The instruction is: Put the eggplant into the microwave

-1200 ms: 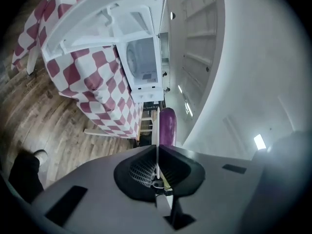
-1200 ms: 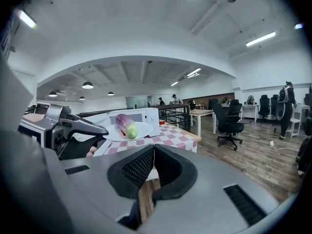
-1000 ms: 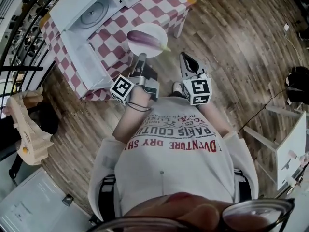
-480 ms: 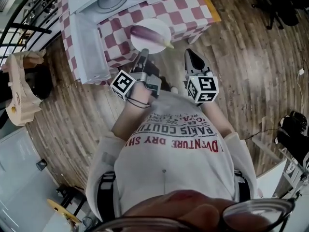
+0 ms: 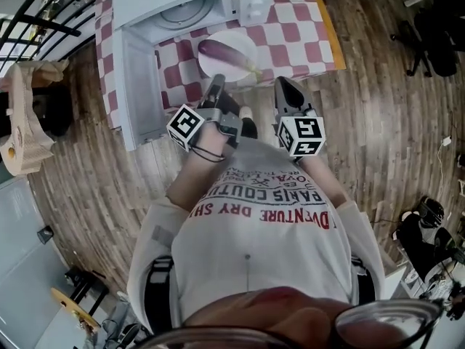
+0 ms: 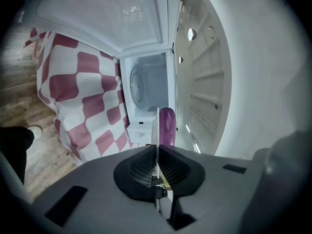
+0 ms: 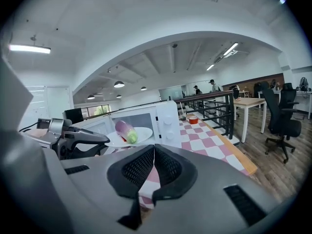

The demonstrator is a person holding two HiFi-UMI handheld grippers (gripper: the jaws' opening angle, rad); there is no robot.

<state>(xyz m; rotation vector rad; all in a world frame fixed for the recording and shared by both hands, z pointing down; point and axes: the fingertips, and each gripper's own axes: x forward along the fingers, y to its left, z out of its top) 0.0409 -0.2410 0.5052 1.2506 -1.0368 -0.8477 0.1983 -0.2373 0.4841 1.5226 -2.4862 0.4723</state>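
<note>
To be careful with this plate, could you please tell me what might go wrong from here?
1. The left gripper pinches the white plate by one rim only, so it may tilt or slip.
2. The eggplant lies loose on the plate and could roll off.
3. The microwave door stands open beside the path, and the plate might knock it. The right gripper is shut and empty, giving no support.

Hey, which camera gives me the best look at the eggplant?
The head view: the eggplant lies in full length on the white plate. The left gripper view shows only part of its purple side beyond the plate's edge. The right gripper view shows it small, green stem end forward.
</note>
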